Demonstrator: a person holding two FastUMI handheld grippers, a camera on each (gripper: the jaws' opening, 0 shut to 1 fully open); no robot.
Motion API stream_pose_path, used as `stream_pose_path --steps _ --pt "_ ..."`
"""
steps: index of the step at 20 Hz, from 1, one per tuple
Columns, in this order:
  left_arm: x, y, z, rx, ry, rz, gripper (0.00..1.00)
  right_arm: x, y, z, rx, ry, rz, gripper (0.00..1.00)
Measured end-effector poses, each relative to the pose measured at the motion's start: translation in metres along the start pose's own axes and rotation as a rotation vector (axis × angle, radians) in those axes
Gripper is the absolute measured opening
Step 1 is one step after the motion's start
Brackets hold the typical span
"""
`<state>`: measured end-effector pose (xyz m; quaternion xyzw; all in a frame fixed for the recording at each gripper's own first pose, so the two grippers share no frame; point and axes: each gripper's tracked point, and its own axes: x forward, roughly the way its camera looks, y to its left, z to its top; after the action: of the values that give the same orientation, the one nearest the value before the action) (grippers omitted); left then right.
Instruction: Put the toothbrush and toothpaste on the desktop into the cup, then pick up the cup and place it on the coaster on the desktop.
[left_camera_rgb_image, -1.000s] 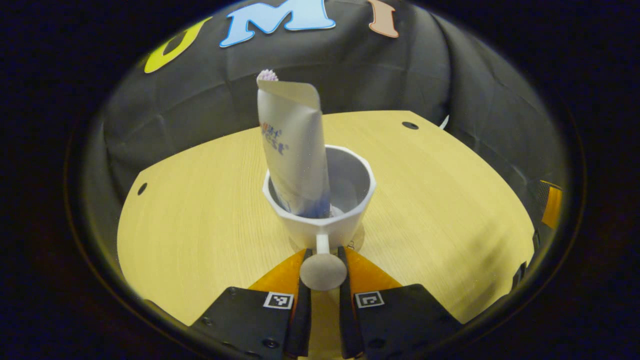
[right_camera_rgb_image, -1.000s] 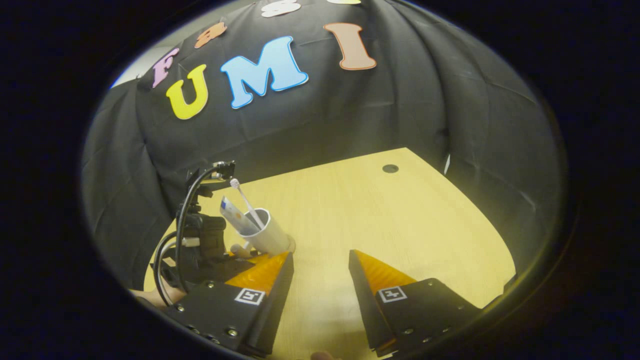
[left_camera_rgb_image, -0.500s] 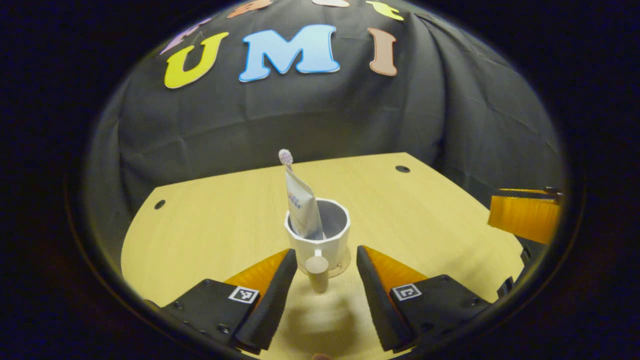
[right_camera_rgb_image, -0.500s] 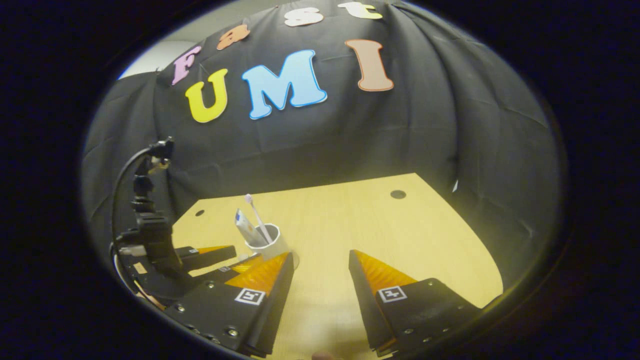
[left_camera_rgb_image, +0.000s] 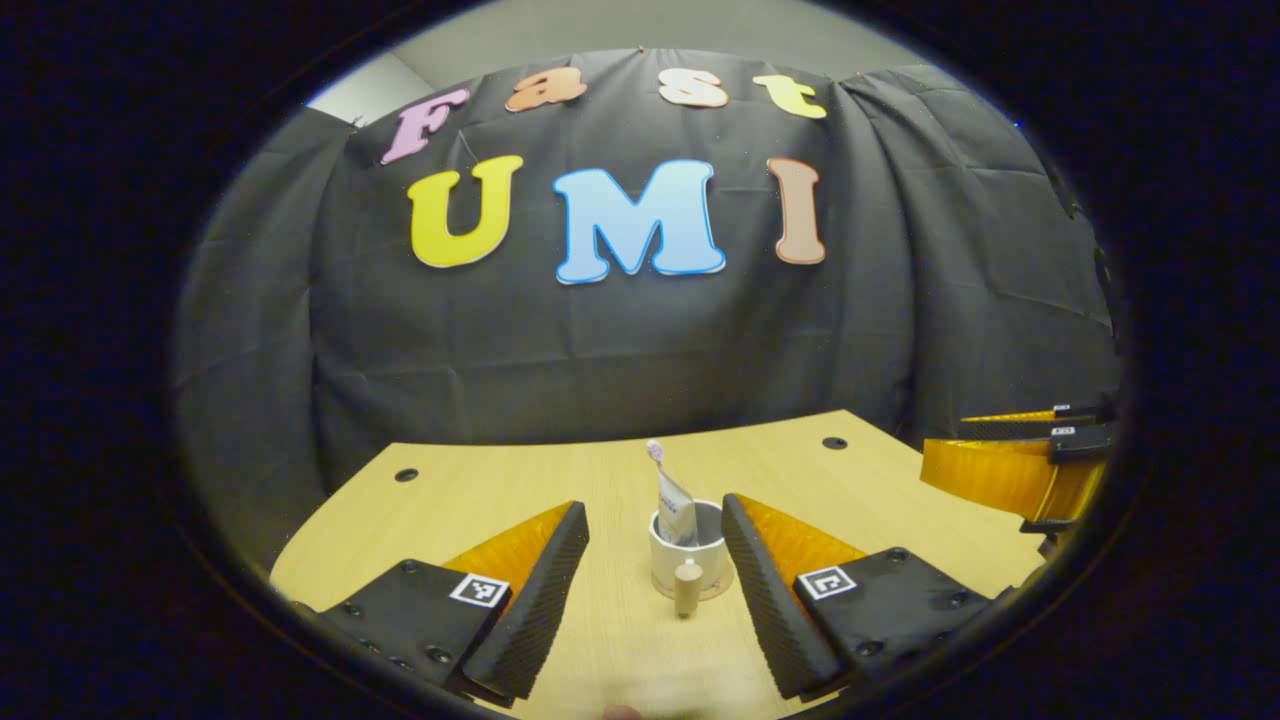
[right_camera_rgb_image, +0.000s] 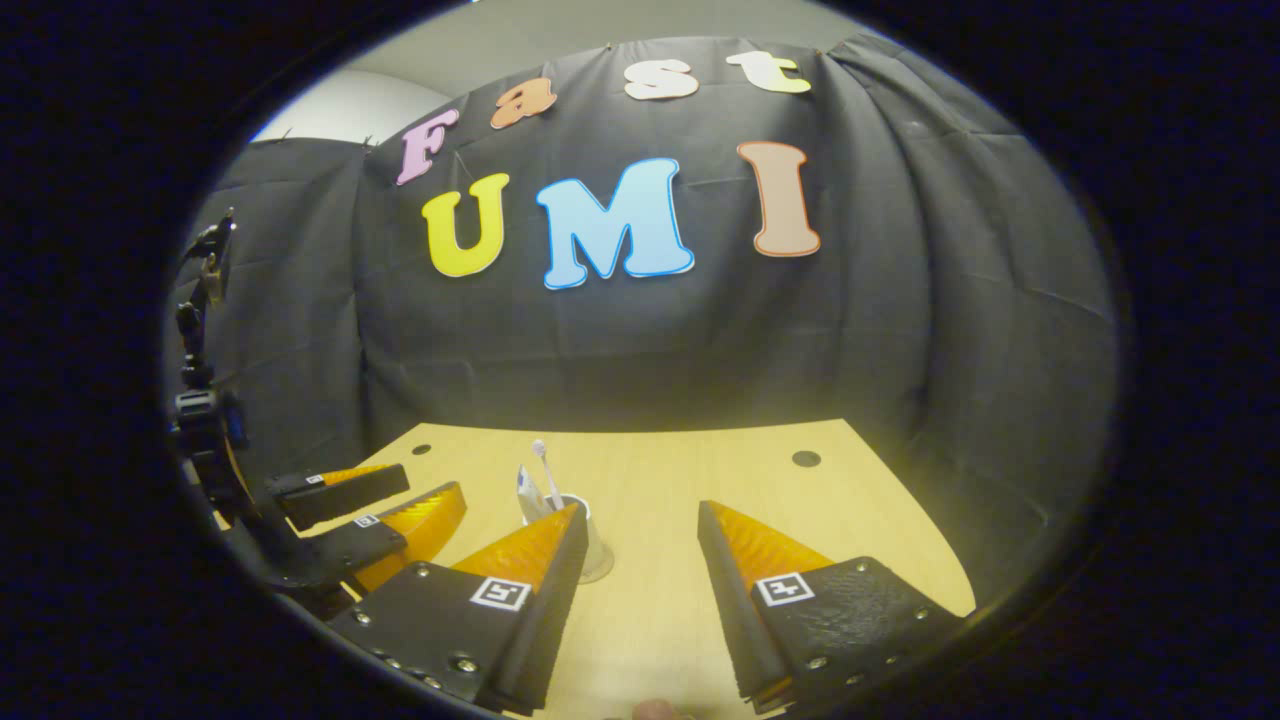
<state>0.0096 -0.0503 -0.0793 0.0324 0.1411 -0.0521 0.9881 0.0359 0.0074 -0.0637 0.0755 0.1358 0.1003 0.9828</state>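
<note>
The cup (left_camera_rgb_image: 690, 565) stands upright on the coaster (left_camera_rgb_image: 716, 589) near the desktop's (left_camera_rgb_image: 480, 500) front edge, toothbrush (left_camera_rgb_image: 655, 453) and toothpaste (left_camera_rgb_image: 676, 508) leaning inside, so the task looks finished. Left gripper (left_camera_rgb_image: 655, 585) and right gripper (right_camera_rgb_image: 640, 580) both gape wide, holding nothing.

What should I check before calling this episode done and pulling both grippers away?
1. Toothpaste tube in the white cup: ok, it stands in the cup, leaning on the rim.
2. Toothbrush in the cup: ok, bristle head sticks up above the tube.
3. Cup on the coaster: ok, a round edge shows under the cup's base; whether it is centred, cannot tell.
4. Cup upright: ok, handle faces the left gripper.
5. Left gripper released: ok, jaws open, fingers either side of the cup with gaps, no contact.
6. Right gripper clear: ok, jaws open and empty, above the wooden desktop, beside the cup.
</note>
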Motion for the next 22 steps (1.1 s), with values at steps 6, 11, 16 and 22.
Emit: stream_pose_path --steps 6,11,16,22 --pt "-0.021 0.017 0.043 -0.003 -0.135 0.013 0.89 -0.012 0.011 0.022 -0.082 -0.101 -0.06 0.67" --pt "-0.036 0.021 0.07 0.039 -0.232 0.0 0.88 -0.013 0.031 0.023 -0.076 -0.115 -0.059 0.65" --pt "-0.035 0.027 0.057 -0.002 -0.196 -0.02 0.97 -0.016 0.041 0.03 -0.086 -0.135 -0.08 0.67" --pt "-0.035 0.032 0.06 0.003 -0.205 -0.063 0.97 -0.024 0.043 0.04 -0.09 -0.195 -0.137 0.65"
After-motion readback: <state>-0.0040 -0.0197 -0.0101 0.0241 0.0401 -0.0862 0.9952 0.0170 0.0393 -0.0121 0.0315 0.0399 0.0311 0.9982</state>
